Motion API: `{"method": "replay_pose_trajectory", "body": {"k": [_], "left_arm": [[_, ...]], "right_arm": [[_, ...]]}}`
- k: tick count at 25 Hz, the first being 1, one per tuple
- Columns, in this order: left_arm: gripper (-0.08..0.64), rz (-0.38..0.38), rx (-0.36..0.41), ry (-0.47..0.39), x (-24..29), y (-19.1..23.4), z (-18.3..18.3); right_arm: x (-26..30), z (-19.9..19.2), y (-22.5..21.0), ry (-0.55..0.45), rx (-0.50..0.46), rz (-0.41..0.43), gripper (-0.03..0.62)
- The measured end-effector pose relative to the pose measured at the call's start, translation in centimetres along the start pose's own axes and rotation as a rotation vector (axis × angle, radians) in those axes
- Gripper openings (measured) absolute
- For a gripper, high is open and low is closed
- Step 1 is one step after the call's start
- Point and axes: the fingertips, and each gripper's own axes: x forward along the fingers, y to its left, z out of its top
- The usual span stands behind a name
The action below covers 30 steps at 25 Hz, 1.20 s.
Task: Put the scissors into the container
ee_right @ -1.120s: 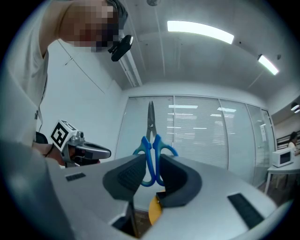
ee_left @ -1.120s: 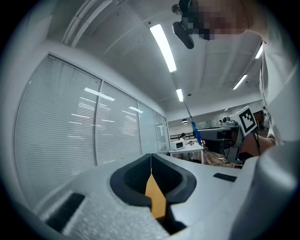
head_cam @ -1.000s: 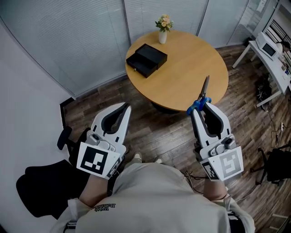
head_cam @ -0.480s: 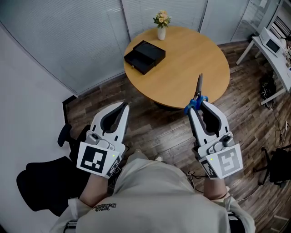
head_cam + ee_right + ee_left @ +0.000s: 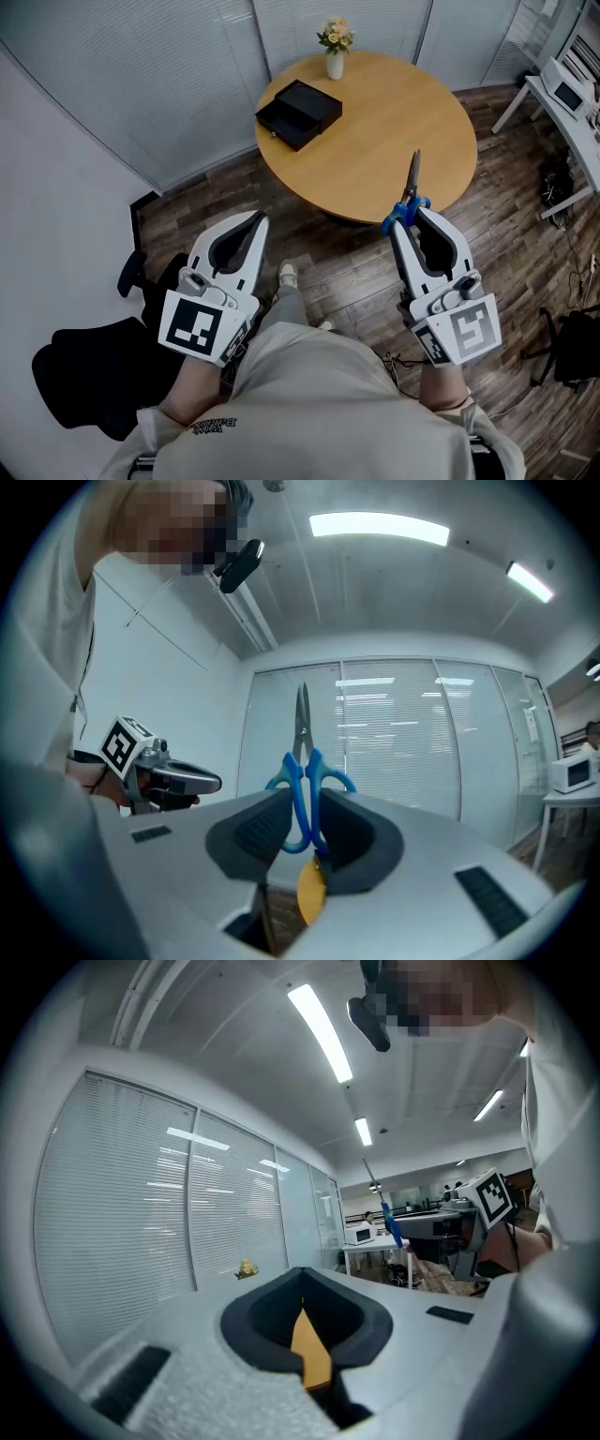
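Fingers around slim blue-looped scissors

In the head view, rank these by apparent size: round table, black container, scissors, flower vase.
1. Round table.
2. Black container.
3-4. Scissors and flower vase look alike. The scissors, held in the right tool, sit nearer the camera, so they stay unranked.

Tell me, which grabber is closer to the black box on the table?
Left. The left gripper hangs short of the table, almost straight in front of the black box. The right gripper, clamping the scissors, sits farther over to the box's right.
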Motion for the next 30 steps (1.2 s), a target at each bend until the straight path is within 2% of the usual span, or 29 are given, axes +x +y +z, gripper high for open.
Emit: {"method": "replay_pose_trajectory", "body": {"k": [11,17,21,30], "left_arm": [[0.021,0.026,-0.013,-0.013,0.7,0.7,-1.0],[0.021,0.017,-0.048,0.005,4.5,7.5,-3.4],[0.021,0.002,-0.054,0.018,6.5,10.2,-4.2],[0.021,-0.032,-0.068,0.027,11.4,17.1,-4.8]], "right_arm": [[1.1,-0.7,-0.3,0.011,-0.015,0.032,0.097],[9.1,-2.4,-1.3,0.049,-0.030,0.033,0.097],[12.4,-2.3,-1.3,0.056,-0.017,0.056,0.097],[20.6,-2.5,-2.7,0.095,-0.014,0.049,0.097]]}}
